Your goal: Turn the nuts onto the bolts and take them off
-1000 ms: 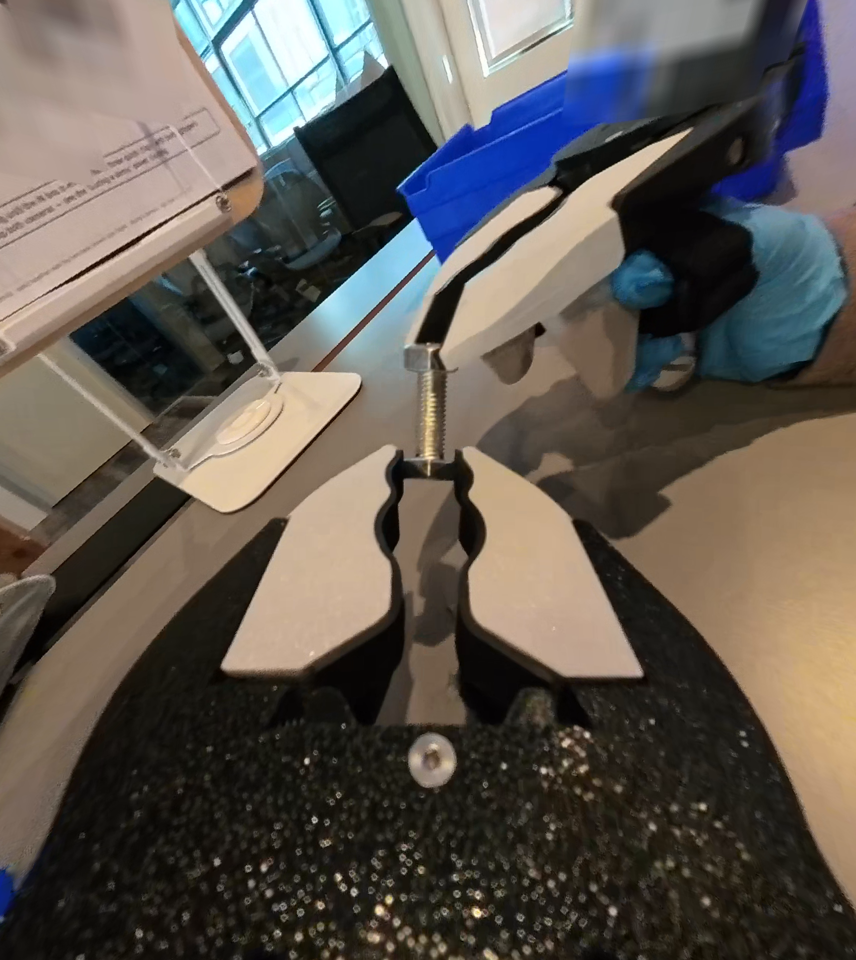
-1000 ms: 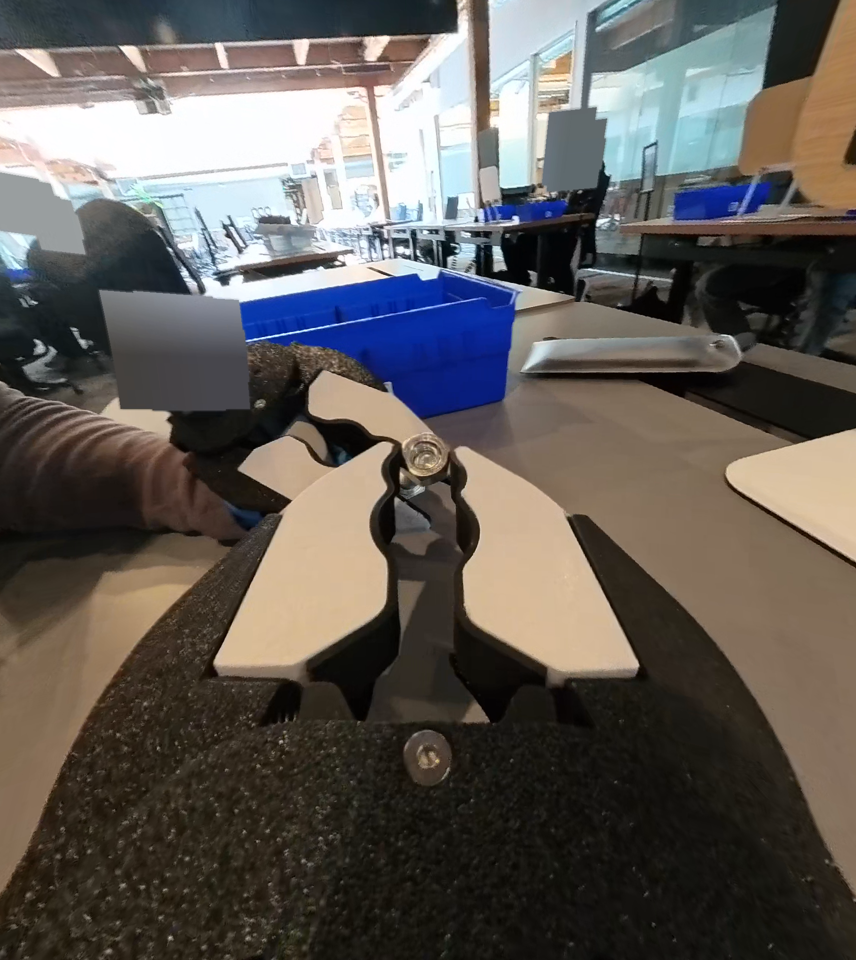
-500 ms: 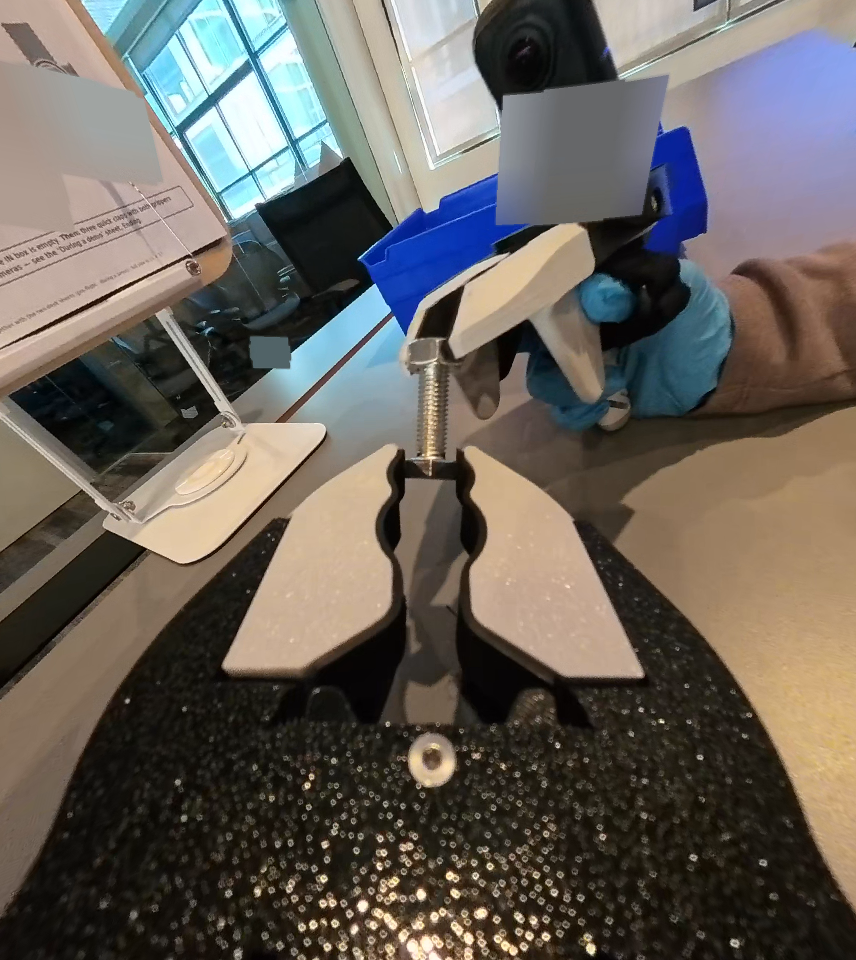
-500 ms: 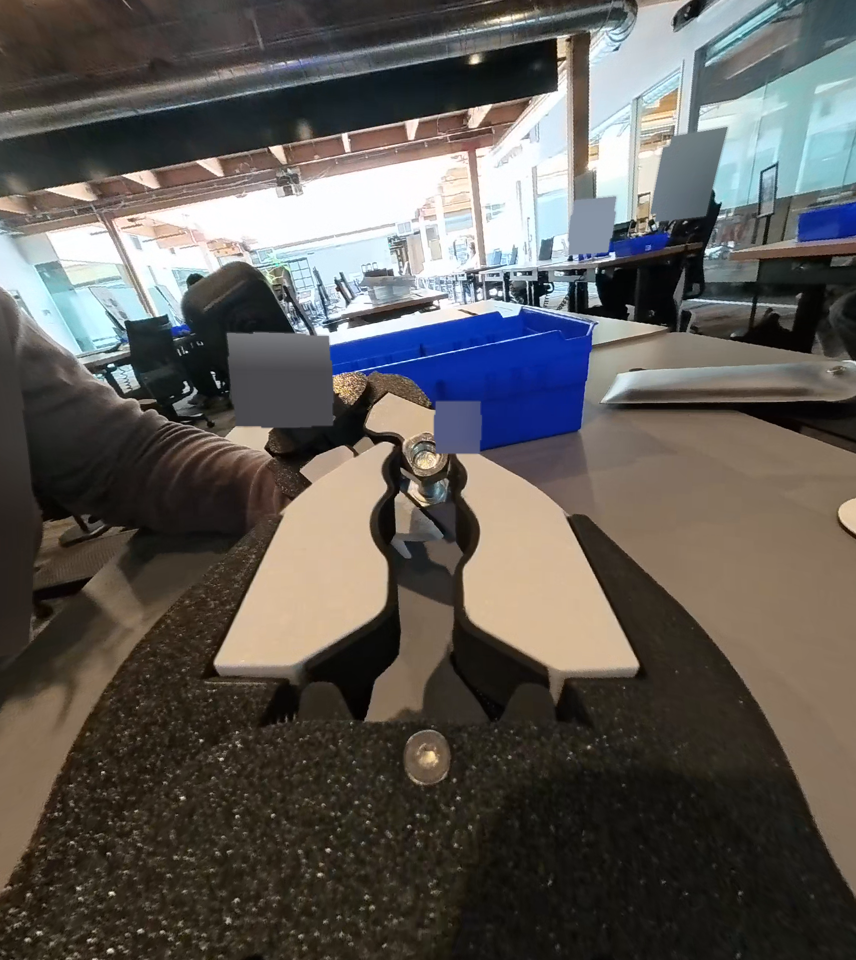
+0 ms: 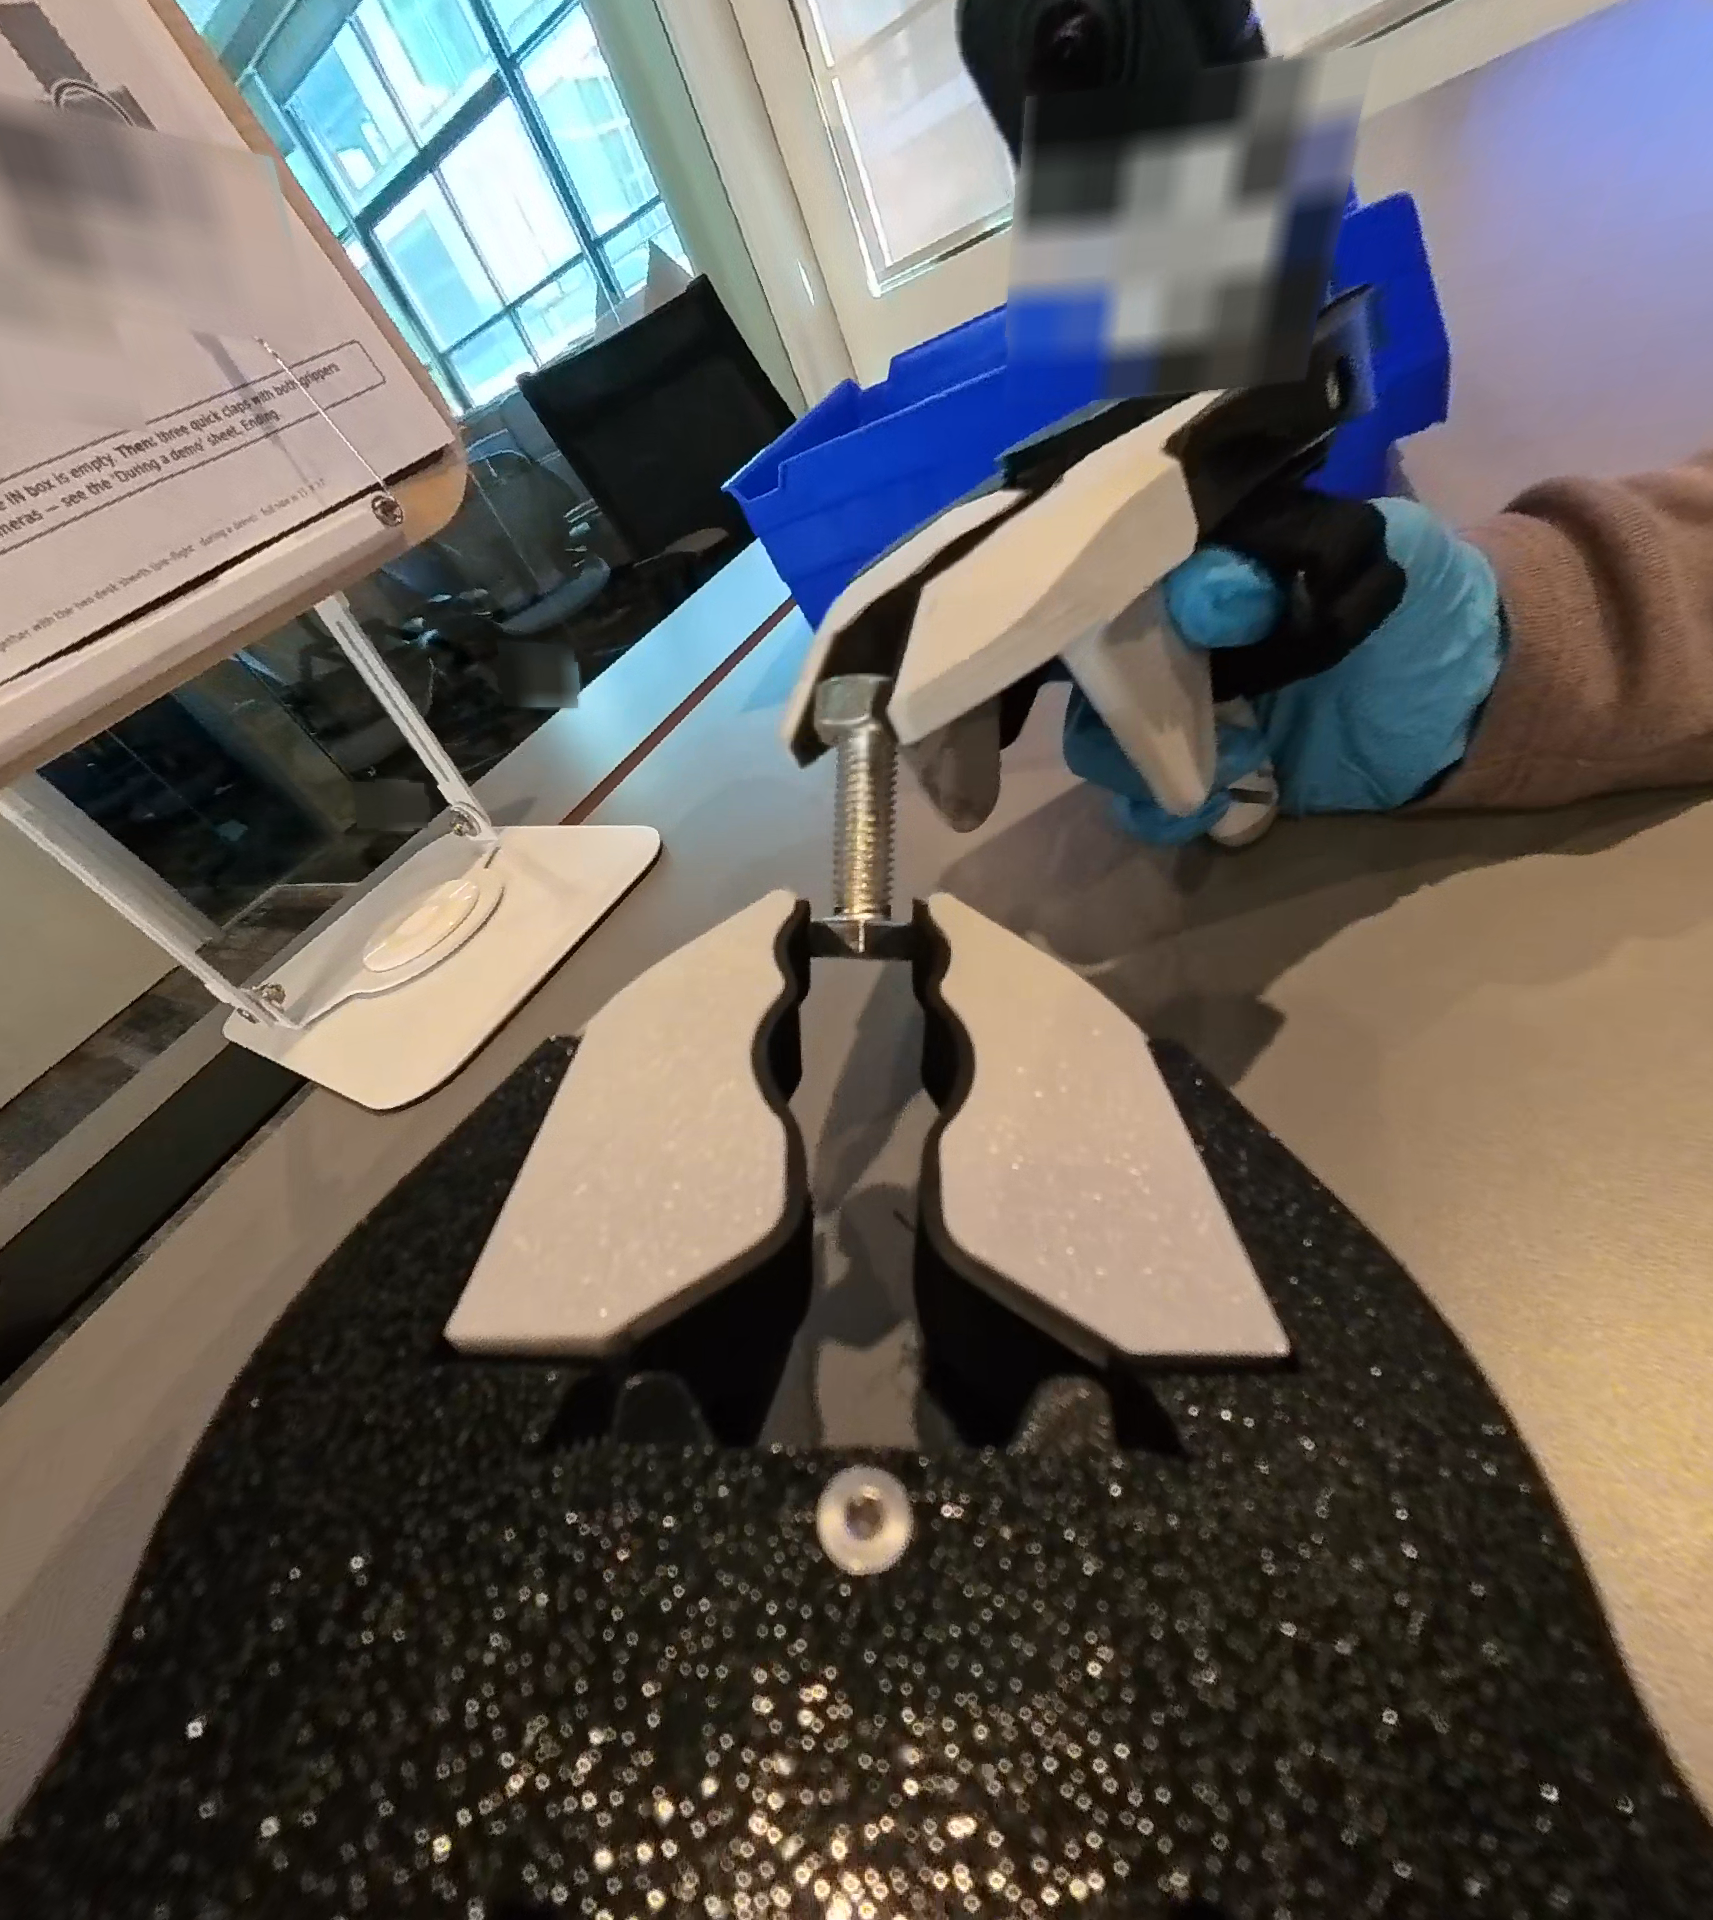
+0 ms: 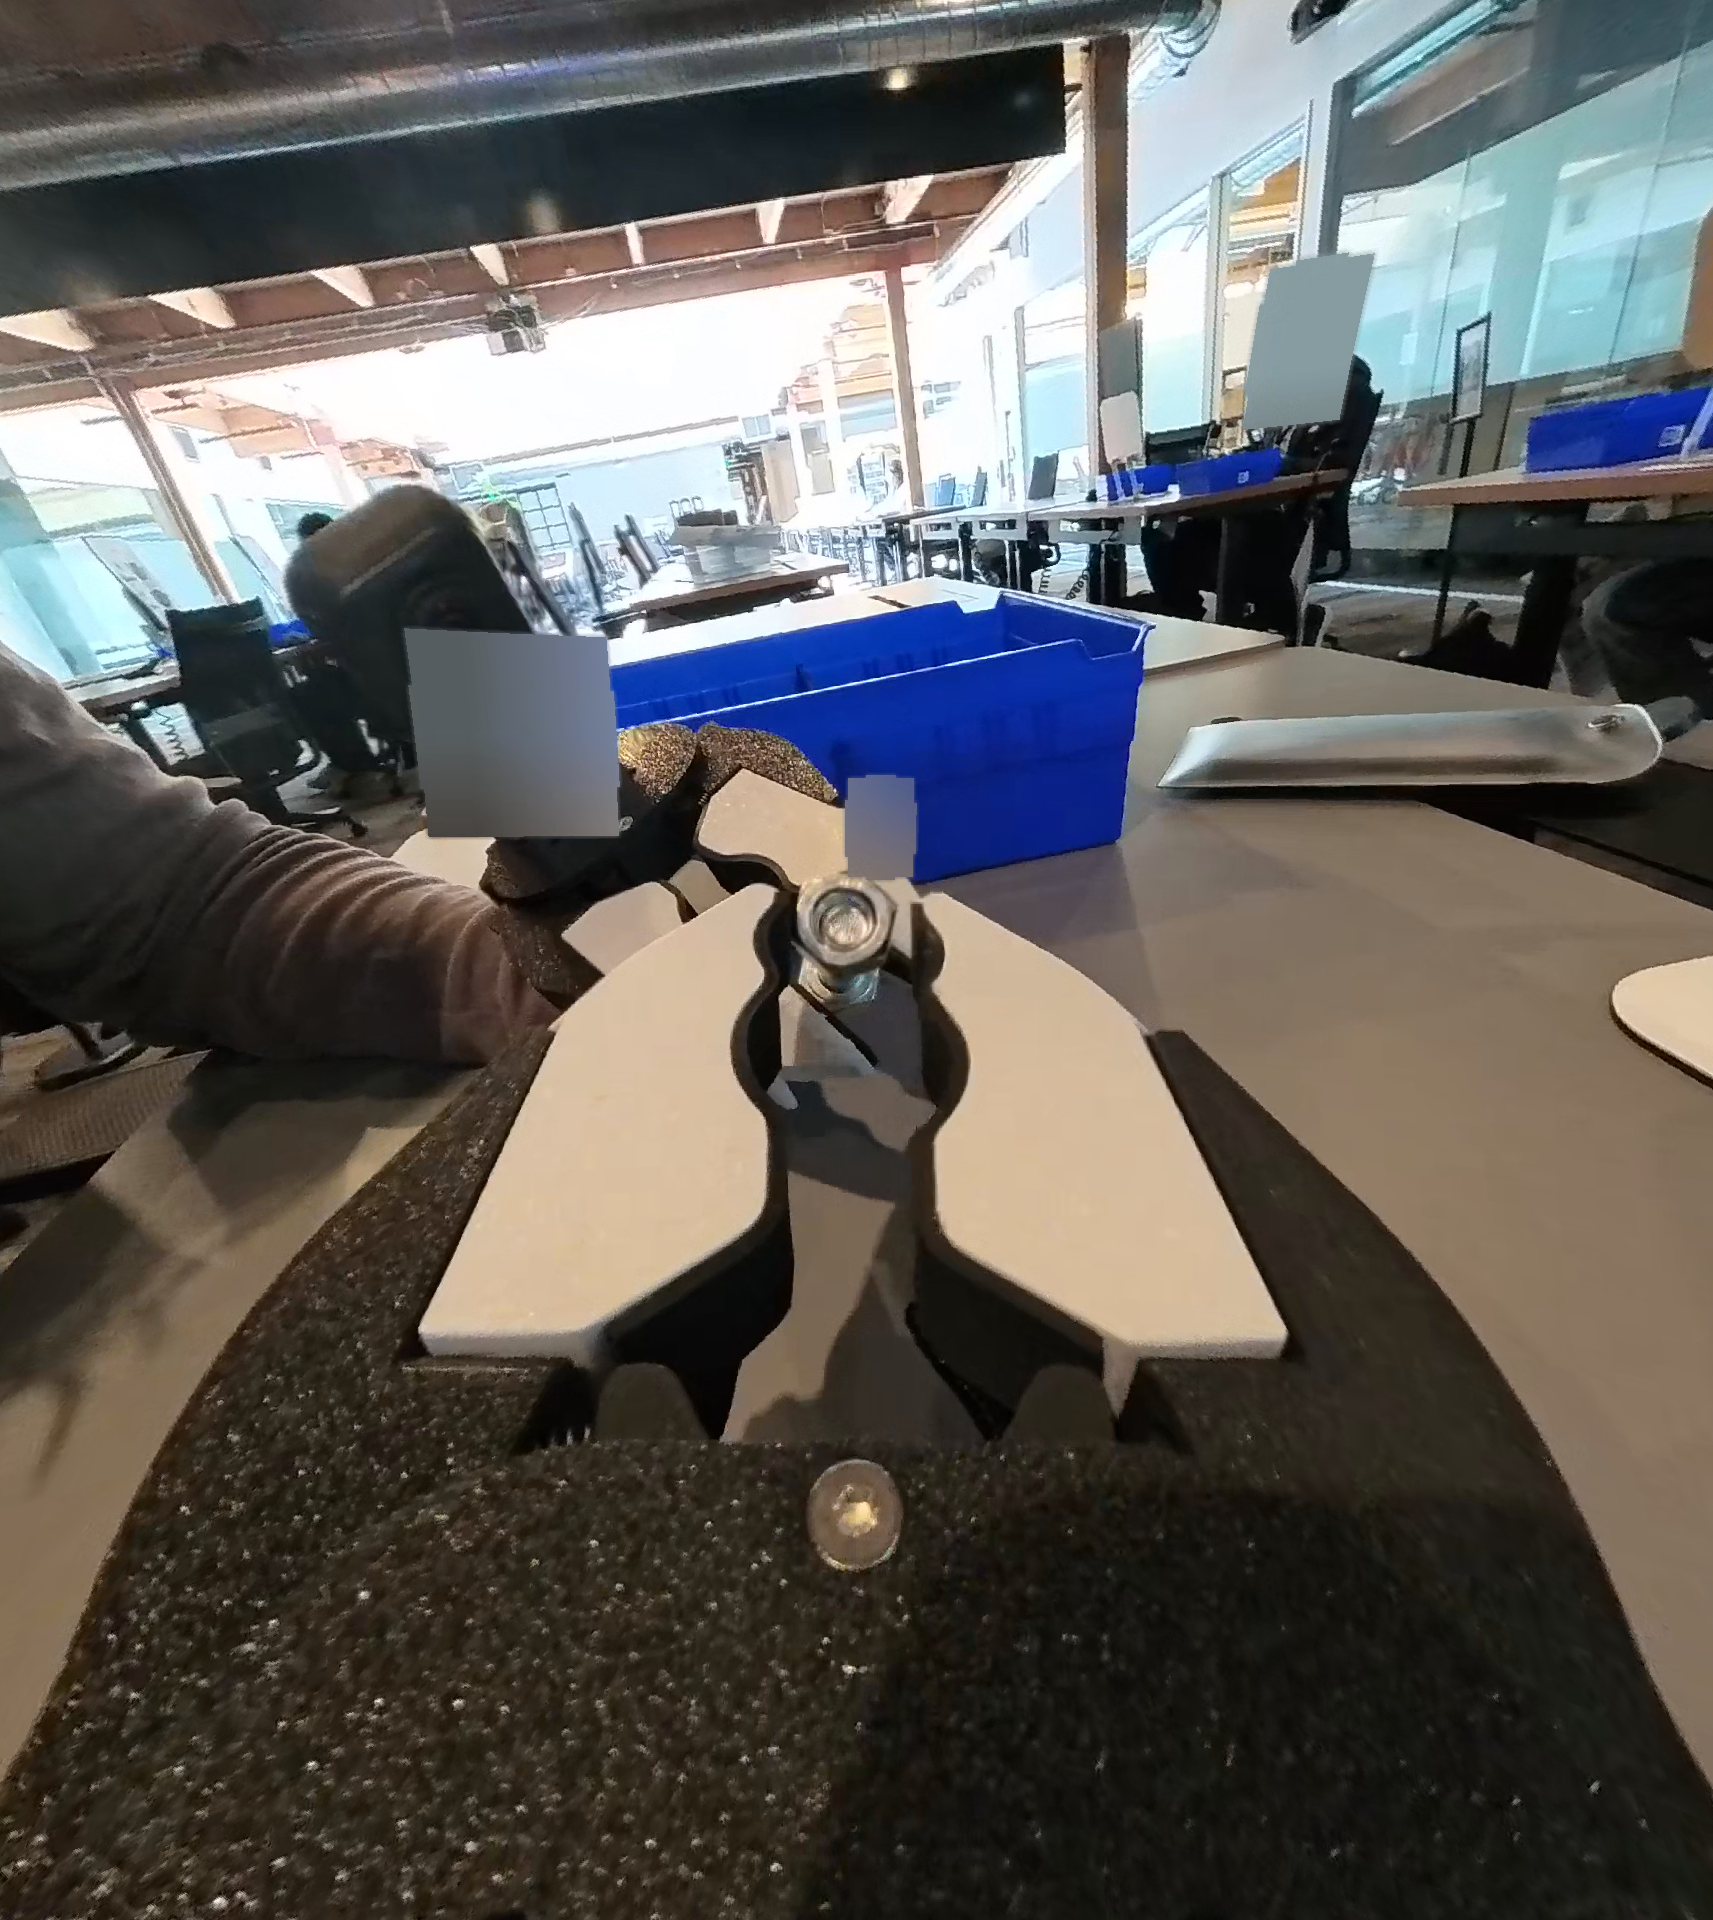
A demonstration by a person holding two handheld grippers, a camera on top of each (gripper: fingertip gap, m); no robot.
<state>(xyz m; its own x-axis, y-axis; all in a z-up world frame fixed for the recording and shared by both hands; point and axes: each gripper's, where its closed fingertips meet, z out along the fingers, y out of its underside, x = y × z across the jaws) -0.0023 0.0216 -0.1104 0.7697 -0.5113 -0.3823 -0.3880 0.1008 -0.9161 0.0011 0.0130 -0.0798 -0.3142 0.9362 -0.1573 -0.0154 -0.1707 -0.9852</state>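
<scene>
Right hand-held gripper point(image 6: 847, 925) on bolt point(image 5: 862, 821)

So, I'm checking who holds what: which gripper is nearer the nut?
Left. The left gripper is shut on the nut at the threaded end of the bolt; the right gripper clamps the head at the opposite end.
</scene>
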